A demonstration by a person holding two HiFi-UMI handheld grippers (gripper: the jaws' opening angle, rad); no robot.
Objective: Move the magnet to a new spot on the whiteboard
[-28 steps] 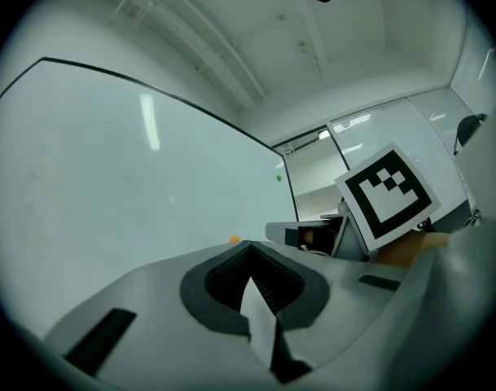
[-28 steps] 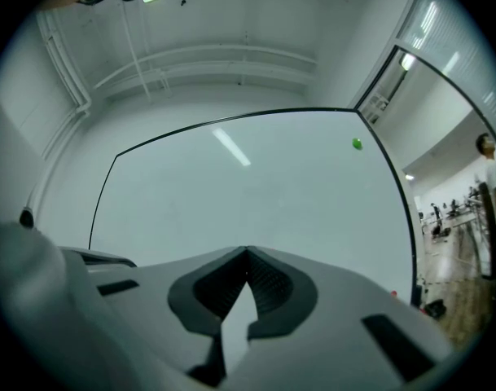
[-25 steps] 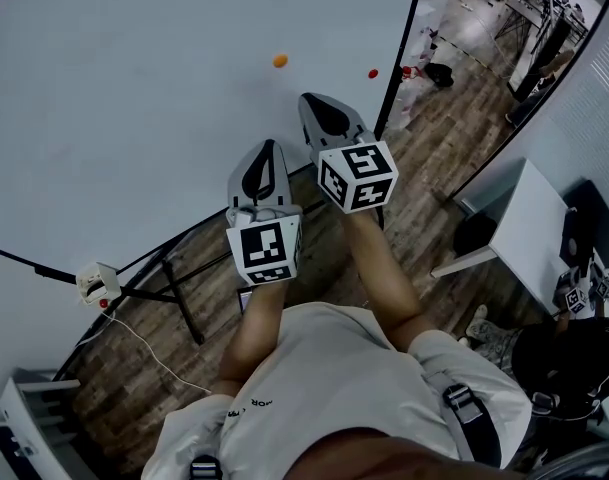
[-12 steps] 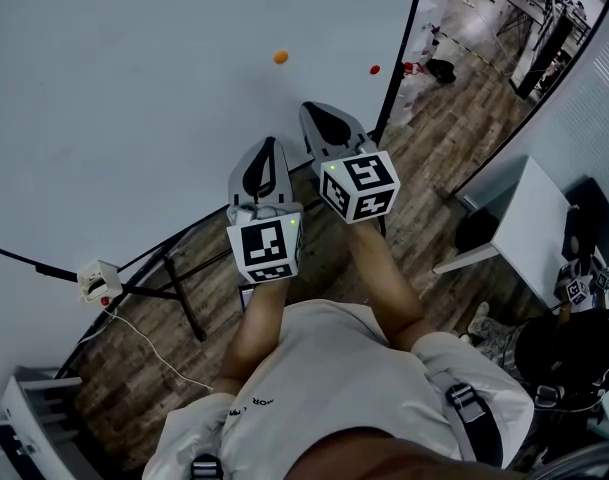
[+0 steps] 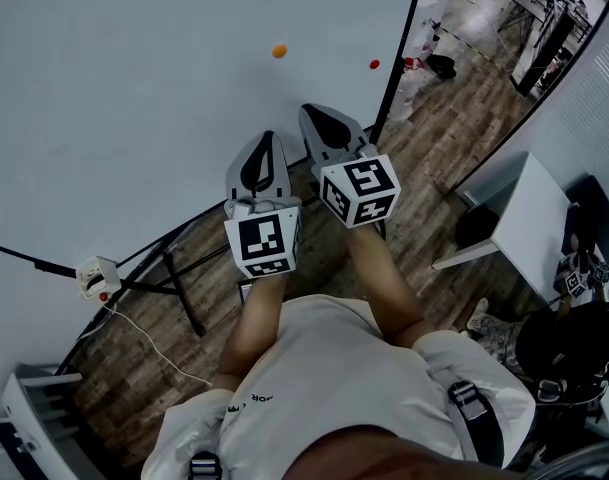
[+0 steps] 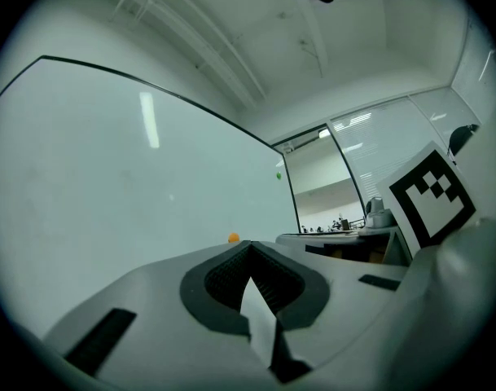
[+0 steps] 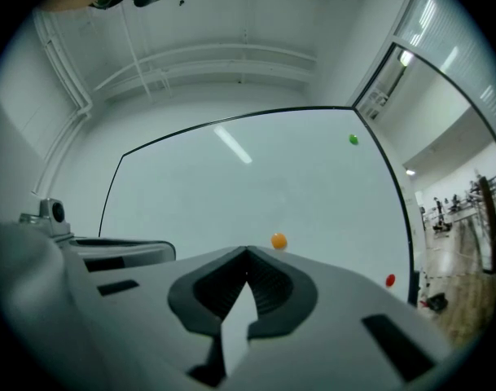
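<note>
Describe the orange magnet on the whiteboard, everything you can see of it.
The orange magnet is a small, round, plain-coloured button stuck flat on the whiteboard. Only the board touches it. It sits on bare white surface, left of a red magnet that lies near the board's dark edge. Its material and finer detail are too small to tell.

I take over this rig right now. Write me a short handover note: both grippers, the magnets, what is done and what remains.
Left gripper: shut, empty, held in front of the whiteboard.
Right gripper: shut, empty, beside it.
Magnets: orange magnet on the board ahead of both grippers; red magnet near the right edge; green magnet higher up by that edge.
Done: nothing, no magnet is held.
Left: open a gripper, take a magnet (probably the orange one), place it on a bare spot.
</note>
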